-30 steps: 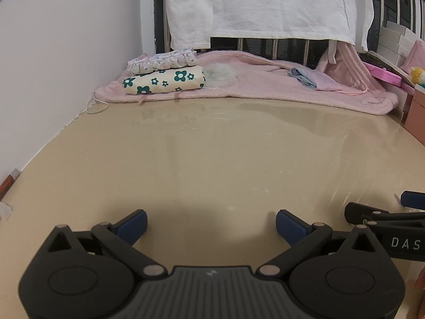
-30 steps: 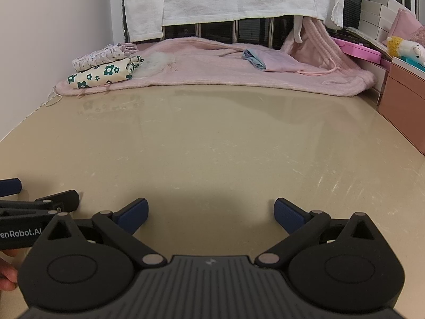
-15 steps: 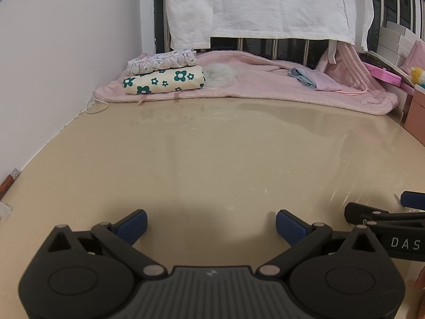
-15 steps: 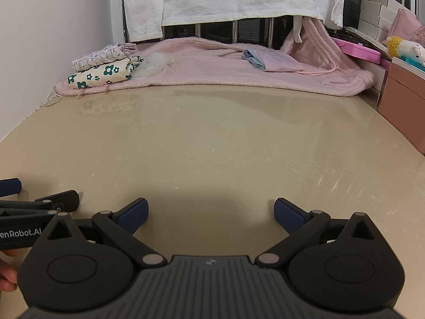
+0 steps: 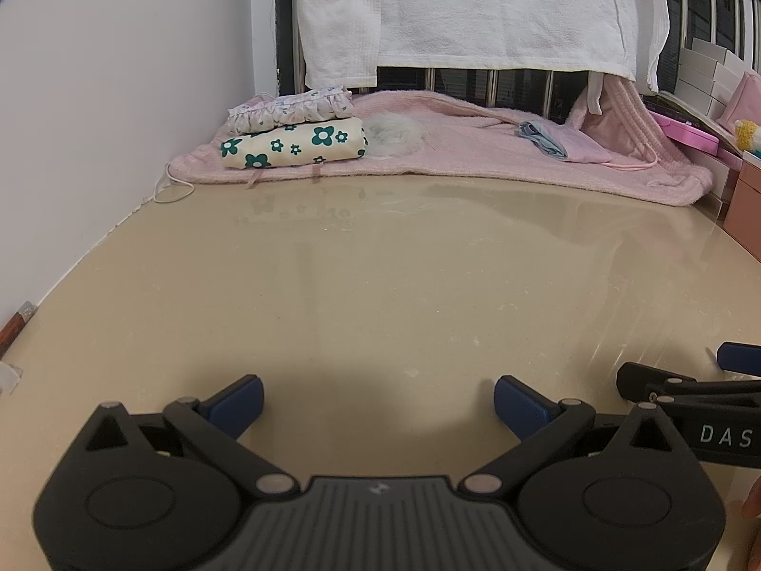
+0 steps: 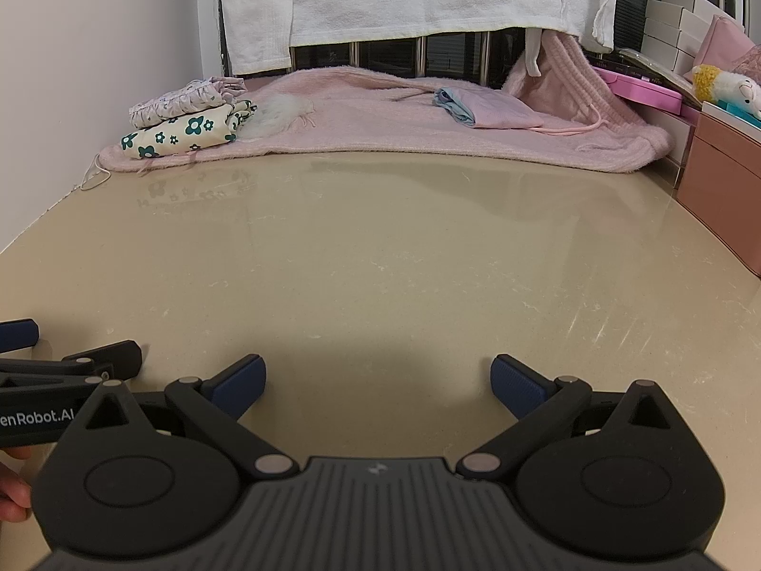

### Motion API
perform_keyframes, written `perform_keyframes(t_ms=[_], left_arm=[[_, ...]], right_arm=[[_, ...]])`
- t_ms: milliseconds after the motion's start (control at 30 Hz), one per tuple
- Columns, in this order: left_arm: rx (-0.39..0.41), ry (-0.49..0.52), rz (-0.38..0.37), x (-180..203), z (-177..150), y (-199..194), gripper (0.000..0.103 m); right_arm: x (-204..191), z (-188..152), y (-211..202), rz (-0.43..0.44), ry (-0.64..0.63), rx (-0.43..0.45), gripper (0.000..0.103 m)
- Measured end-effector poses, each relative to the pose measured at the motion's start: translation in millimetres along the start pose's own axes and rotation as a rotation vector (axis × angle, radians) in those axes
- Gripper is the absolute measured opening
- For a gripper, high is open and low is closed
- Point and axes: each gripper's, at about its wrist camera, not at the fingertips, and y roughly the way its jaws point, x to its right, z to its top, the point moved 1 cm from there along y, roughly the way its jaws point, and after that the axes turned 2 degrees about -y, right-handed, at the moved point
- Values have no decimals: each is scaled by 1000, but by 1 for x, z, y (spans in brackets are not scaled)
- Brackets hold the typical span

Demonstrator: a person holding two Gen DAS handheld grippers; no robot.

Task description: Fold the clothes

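Two folded garments are stacked at the far left on a pink blanket: a cream one with green flowers below and a frilled floral one on top. The stack also shows in the right wrist view. A crumpled lilac and blue garment lies on the blanket further right, seen too in the right wrist view. My left gripper is open and empty, low over the beige table. My right gripper is open and empty beside it.
A white towel hangs over a rail behind the blanket. A white wall runs along the left. A pink-brown box and white boxes with a plush toy stand at the right. A white fluffy tuft lies by the stack.
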Motion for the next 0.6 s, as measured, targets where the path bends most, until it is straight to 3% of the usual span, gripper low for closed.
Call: perform_keyframes(t_ms=[600], left_arm=[[0, 1, -1, 0, 0, 0, 103]], right_arm=[[2, 0, 0, 2, -1, 0, 102]])
